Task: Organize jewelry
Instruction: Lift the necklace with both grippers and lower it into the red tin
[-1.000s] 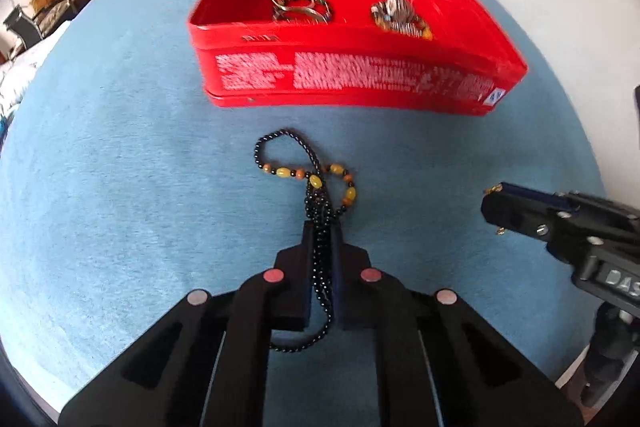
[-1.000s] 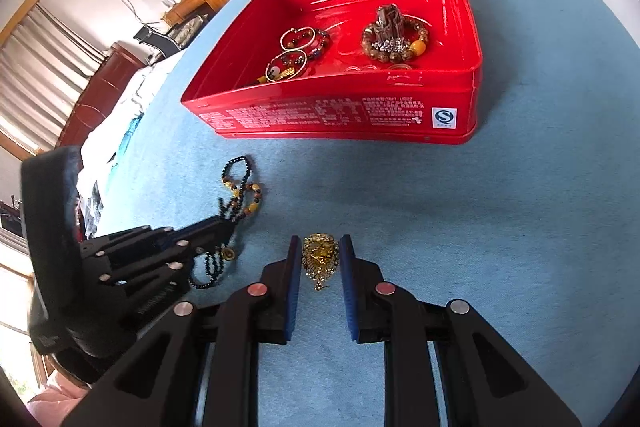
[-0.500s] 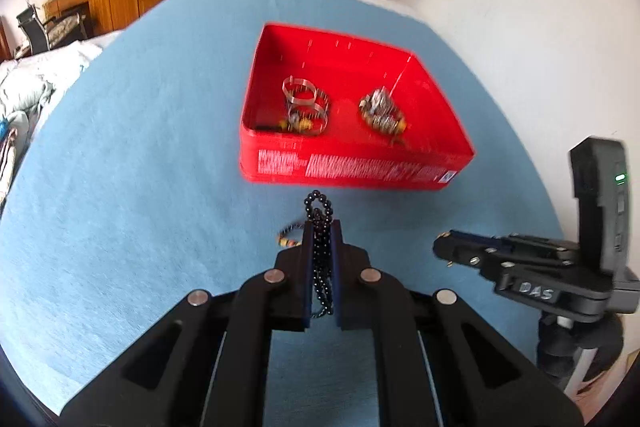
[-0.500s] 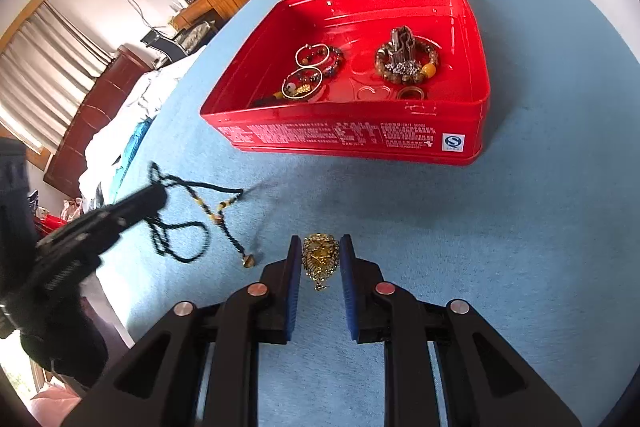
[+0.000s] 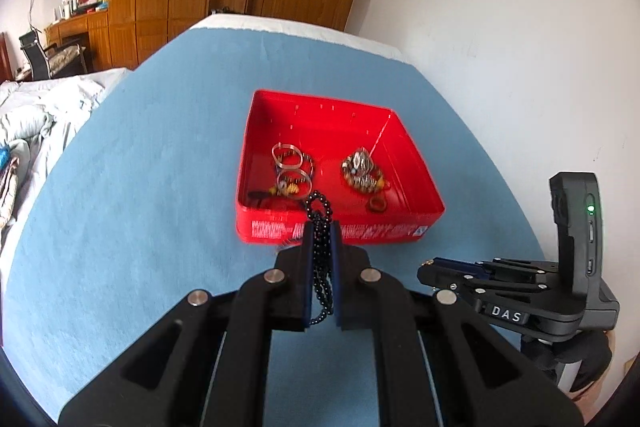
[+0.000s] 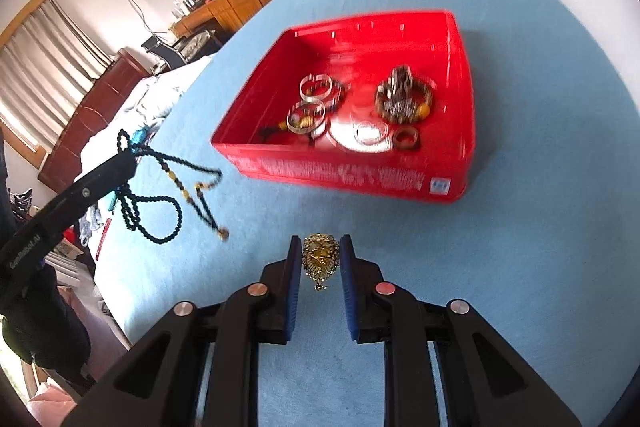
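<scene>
Left wrist view: left tongs (image 5: 321,239) clenched on black bead necklace (image 6: 160,187), now lifted off blue counter (image 6: 520,247), right tongs (image 6: 320,259) gripping gold pendant (image 6: 319,261), both raised short of red tin (image 6: 456,163), drop-off seemingly next.

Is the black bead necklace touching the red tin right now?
Apart. The right wrist view shows the black bead necklace dangling from the left tool, with blue cloth between it and the red tin.
</scene>
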The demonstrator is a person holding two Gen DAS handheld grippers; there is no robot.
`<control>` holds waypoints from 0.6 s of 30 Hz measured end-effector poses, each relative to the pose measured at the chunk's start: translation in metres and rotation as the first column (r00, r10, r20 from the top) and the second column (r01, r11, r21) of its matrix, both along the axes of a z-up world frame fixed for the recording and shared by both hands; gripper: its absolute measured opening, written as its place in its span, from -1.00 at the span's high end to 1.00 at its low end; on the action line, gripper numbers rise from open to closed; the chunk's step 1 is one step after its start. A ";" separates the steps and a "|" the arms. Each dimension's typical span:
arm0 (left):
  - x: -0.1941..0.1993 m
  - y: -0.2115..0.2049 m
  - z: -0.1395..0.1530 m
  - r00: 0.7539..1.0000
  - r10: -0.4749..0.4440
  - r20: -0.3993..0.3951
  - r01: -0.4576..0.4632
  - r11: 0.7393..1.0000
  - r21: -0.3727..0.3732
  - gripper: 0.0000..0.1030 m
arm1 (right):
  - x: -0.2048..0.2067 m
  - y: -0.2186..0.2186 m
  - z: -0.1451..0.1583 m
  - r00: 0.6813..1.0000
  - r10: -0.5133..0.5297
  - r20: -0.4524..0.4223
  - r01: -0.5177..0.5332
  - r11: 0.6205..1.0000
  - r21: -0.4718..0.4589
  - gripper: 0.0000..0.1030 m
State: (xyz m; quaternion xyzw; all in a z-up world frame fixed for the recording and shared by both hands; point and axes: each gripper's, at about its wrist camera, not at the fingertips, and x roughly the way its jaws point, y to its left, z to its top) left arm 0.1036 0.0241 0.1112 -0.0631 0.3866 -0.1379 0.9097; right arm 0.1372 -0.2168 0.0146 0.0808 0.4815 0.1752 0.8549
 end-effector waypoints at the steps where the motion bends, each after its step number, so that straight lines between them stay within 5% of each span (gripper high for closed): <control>1: 0.002 -0.001 0.003 1.000 0.001 0.007 -0.001 1.000 0.001 0.89 | 0.001 -0.001 0.004 1.000 -0.002 0.007 0.002 1.000 -0.003 0.64; 14: 0.051 -0.012 0.042 0.991 0.039 0.130 -0.043 0.999 0.026 0.89 | 0.041 0.000 0.070 0.989 -0.050 0.139 0.056 0.998 -0.041 0.64; 18: 0.080 -0.018 0.034 0.994 0.031 0.105 -0.034 0.999 0.033 0.89 | 0.068 -0.002 0.069 0.988 -0.081 0.135 0.088 0.995 -0.051 0.64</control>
